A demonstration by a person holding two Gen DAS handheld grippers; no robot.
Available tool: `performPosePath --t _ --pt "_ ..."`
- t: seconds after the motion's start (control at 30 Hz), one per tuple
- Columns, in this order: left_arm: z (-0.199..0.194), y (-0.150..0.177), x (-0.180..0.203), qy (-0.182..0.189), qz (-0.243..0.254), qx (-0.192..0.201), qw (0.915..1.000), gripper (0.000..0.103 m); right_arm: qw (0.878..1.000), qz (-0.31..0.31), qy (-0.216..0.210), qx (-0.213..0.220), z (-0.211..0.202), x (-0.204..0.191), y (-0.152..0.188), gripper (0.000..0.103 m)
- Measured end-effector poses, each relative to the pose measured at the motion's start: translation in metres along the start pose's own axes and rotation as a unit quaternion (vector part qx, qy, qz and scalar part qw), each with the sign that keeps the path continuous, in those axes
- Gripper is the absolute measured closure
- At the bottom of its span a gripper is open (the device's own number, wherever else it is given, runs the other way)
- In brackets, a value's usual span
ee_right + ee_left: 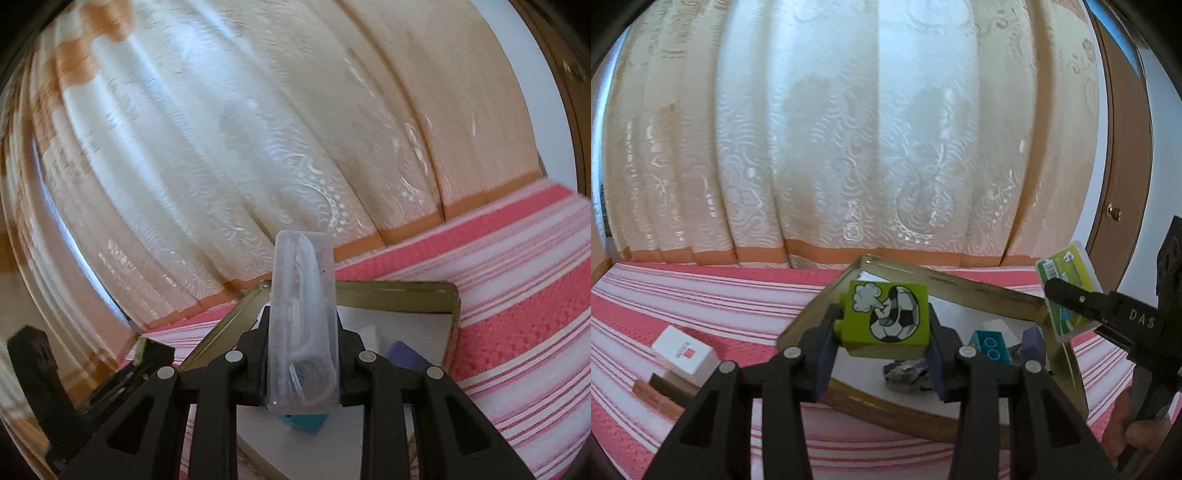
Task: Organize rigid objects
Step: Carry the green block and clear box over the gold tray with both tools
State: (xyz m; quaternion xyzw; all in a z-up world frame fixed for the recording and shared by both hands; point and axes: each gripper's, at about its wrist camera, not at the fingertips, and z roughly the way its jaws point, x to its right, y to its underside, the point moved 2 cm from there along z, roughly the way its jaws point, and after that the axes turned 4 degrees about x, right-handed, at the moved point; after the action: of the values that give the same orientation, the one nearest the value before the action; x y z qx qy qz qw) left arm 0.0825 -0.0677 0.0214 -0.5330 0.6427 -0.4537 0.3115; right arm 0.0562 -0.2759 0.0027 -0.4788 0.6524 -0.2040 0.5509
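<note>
Bed: the pink-and-white striped bedspread (701, 295) fills the lower half of the left wrist view, with the cream curtain (849, 129) behind it.
Tray: the brass-rimmed tray (982, 291) sits right of centre on the bedspread; a teal brick (991, 347), a purple piece (1034, 341) and a crumpled grey scrap (907, 371) already lie inside it.
Left gripper: your left gripper (884, 350) is clamped on the green football block (886, 317), one finger on each side, held above the tray's near edge.
Green block handling: hard, light plastic with smooth sides, so keep the pads flat on opposite faces; I judge it safe to release low over a bare patch of the tray.
Right gripper: your right gripper (301, 354) is closed on the clear plastic case (303, 325), which stands upright over the tray's near part.
Case handling: thin, stiff and slick; grip it across the narrow sides, gently, as the shell may flex.
Small leftovers: a white box (685, 354) waits at lower left.
</note>
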Motion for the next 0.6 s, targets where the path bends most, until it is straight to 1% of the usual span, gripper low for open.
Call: performPosePath --t 0.07,0.23,0.4,0.47,0.6 --pt "0.005 0.002 0.006 -0.002 0.007 -0.004 1.0 0.062 1.0 0.018 -0.004 -0.011 0.004 0.011 -0.002 0.075" --pt "0.027 0.004 0.023 -0.025 0.022 -0.024 0.9992 0.062 0.997 0.066 -0.015 -0.038 0.016 0.031 -0.002 0.075" --pt "0.04 0.006 0.035 -0.035 0.022 -0.039 0.9984 0.062 0.99 0.123 -0.023 -0.071 0.026 0.049 0.007 0.075" --pt "0.042 0.008 0.038 -0.042 0.03 -0.039 0.9979 0.062 0.99 0.12 -0.018 -0.07 0.025 0.048 0.007 0.075" --pt "0.042 0.01 0.044 -0.052 0.047 -0.033 0.997 0.062 0.99 0.121 -0.026 -0.071 0.025 0.045 0.008 0.075"
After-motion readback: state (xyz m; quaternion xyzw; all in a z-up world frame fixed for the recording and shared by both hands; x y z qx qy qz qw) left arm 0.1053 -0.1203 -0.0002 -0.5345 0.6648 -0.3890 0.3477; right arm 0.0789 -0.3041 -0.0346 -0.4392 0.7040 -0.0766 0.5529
